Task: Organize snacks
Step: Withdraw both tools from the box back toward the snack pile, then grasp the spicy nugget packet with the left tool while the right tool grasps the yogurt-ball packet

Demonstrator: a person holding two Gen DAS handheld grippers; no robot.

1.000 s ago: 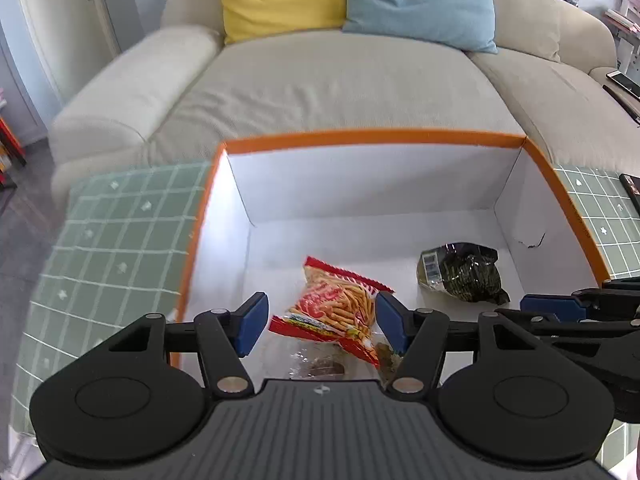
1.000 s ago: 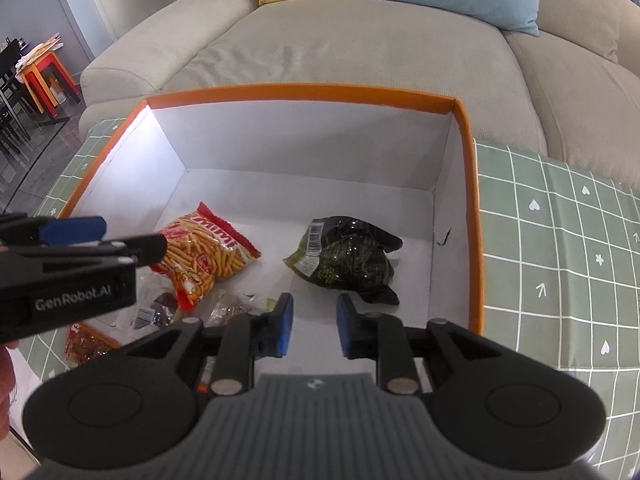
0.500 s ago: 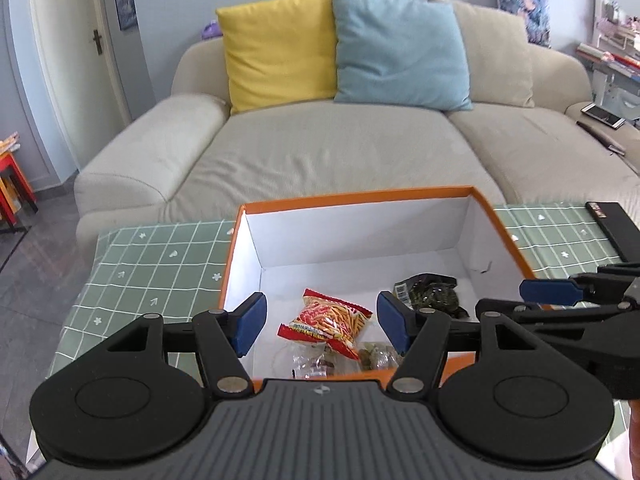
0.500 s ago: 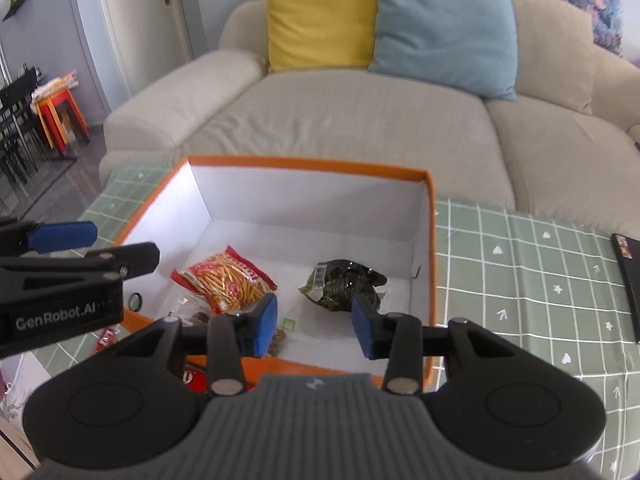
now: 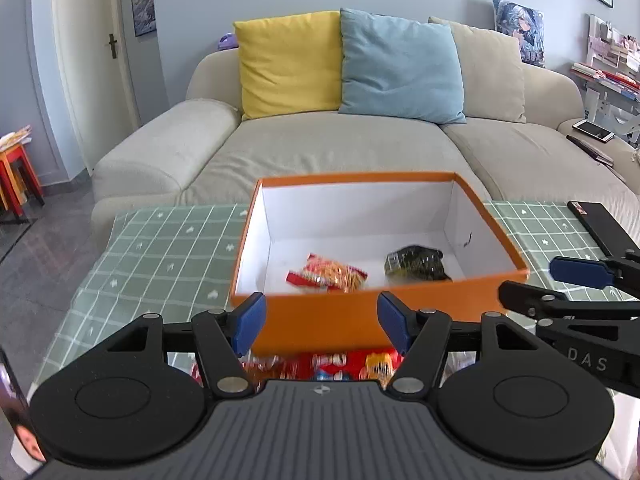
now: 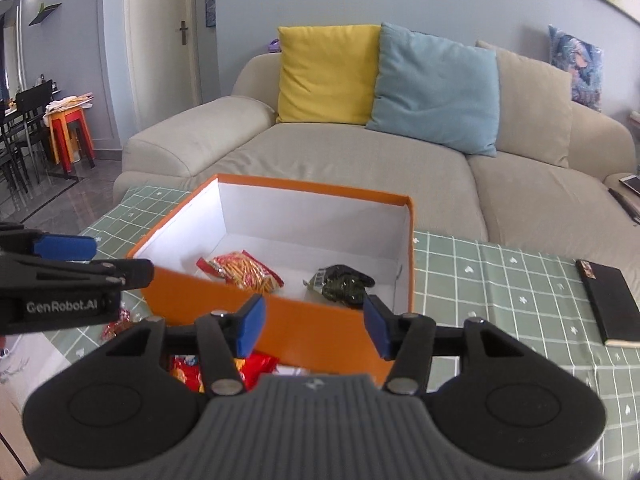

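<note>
- Orange box stands on the green checked tablecloth in front of the sofa.
- Inside it: a red snack packet and, apart to its right, a dark packet.
- More red packets lie just before the box.
- Left gripper: jaws wide apart, nothing between them.
- Right gripper: jaws opening, nothing between them.

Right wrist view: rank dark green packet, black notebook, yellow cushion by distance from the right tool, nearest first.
1. dark green packet: inside the orange box, just beyond the right tool.
2. black notebook: on the tablecloth, far right.
3. yellow cushion: on the sofa, farthest back.
</note>
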